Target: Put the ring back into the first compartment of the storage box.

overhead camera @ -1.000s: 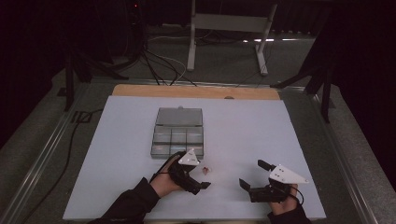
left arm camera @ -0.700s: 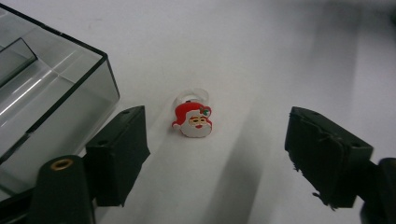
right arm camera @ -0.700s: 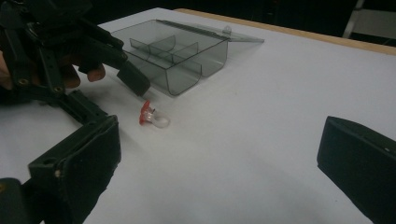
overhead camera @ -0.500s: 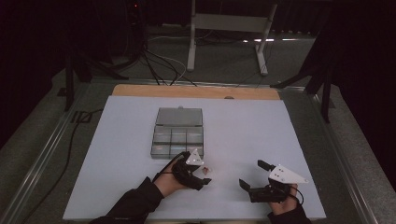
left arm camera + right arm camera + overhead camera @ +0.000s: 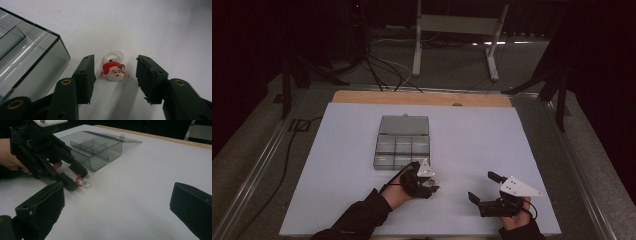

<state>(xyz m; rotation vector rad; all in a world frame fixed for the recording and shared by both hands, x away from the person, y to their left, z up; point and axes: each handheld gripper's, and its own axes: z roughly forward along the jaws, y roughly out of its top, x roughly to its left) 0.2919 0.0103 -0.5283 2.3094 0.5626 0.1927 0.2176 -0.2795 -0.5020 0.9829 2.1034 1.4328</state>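
Note:
A small Santa-face ring (image 5: 113,72) with a clear band lies on the white table, just right of the clear compartment box (image 5: 403,145). My left gripper (image 5: 431,183) is lowered over the ring, one jaw on each side. Its jaws have just been closing, and in the left gripper view a gap remains between each pad and the ring. In the right gripper view the ring (image 5: 81,181) sits between the left gripper's (image 5: 77,179) fingertips. My right gripper (image 5: 480,186) rests near the table's front right, open with nothing between its jaws.
The box's lid (image 5: 404,125) lies open at the back, and its corner (image 5: 30,57) sits close to the left jaw. A wooden strip (image 5: 422,98) borders the table's far edge. Cables and a stand's legs lie on the floor beyond.
My left gripper has edged right over the ring and its jaws have narrowed around it. The right gripper has stayed put.

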